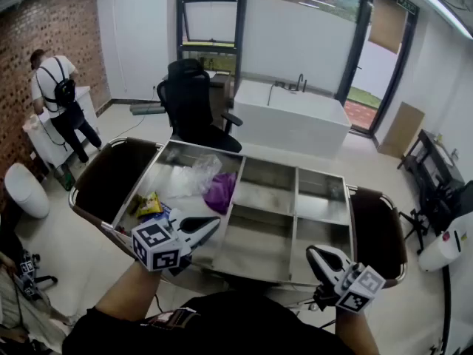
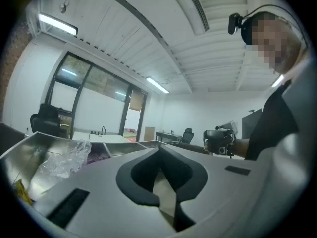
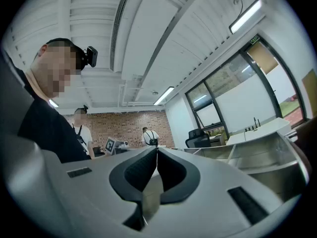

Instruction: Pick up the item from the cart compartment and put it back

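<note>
A steel cart (image 1: 295, 198) with several compartments stands in front of me. Its big left compartment holds a crumpled clear plastic bag (image 1: 188, 177), a purple item (image 1: 220, 192) and a yellow snack packet (image 1: 150, 204) beside something blue. My left gripper (image 1: 214, 222) hovers over that compartment's near edge, shut and empty. The right gripper (image 1: 312, 251) hangs at the cart's near right edge, also shut with nothing in it. In the left gripper view the shut jaws point over the plastic bag (image 2: 64, 157). In the right gripper view the jaws touch, with cart compartments (image 3: 257, 152) to the right.
A black office chair (image 1: 194, 95) and a white bathtub (image 1: 292, 117) stand beyond the cart. A person with a backpack (image 1: 59, 95) works at the far left by a brick wall. A white toilet (image 1: 26, 191) sits left. Dark curved trays (image 1: 111, 180) end the cart.
</note>
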`<state>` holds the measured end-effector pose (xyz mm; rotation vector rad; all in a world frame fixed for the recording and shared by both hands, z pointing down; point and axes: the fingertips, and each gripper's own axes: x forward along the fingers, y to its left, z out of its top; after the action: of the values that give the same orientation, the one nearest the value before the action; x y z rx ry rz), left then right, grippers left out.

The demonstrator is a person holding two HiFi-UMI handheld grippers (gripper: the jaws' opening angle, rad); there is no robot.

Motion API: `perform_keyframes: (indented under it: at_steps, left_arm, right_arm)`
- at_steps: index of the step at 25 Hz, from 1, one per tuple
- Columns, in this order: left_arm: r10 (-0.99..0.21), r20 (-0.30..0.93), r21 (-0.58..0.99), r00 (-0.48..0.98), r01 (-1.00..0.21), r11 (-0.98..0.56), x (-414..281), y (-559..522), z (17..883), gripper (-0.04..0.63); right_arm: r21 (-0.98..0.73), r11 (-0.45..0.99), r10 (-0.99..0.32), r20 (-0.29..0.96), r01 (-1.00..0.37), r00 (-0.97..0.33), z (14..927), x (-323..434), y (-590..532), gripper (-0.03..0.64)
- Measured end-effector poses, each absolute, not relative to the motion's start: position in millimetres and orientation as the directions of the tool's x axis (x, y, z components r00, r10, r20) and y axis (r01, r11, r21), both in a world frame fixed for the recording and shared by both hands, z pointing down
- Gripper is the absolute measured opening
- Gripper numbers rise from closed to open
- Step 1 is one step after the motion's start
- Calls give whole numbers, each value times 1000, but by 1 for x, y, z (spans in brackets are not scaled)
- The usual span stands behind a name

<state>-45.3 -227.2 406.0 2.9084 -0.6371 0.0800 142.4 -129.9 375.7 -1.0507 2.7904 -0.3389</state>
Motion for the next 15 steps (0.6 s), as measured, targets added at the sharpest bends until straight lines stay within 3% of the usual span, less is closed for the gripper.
perform_keyframes:
  at_steps: [5,8,12,15]
  left_arm:
    - [-533,144,22,834,-541,-841,-64,-285,396,7]
    - [-603,213,-36,769,-610,-792,-85,-350,390,149]
    - [-650,466,-61,600,-711,-700,-115,-444,440,395]
    - [-586,594,41,551,-748,-662,-126,-483,490,469]
  right_arm:
    - [-254,730,-664,-46,-635,-746,373,142,-130,-6]
    - [-253,727,-670,-58,-639,-740,370,142,-129,-6]
    - [-254,709,-691,-66,-658,-720,371,150,-124,-6]
    - [-265,680,-720,-70,-683,-690,373,163,-119,-6]
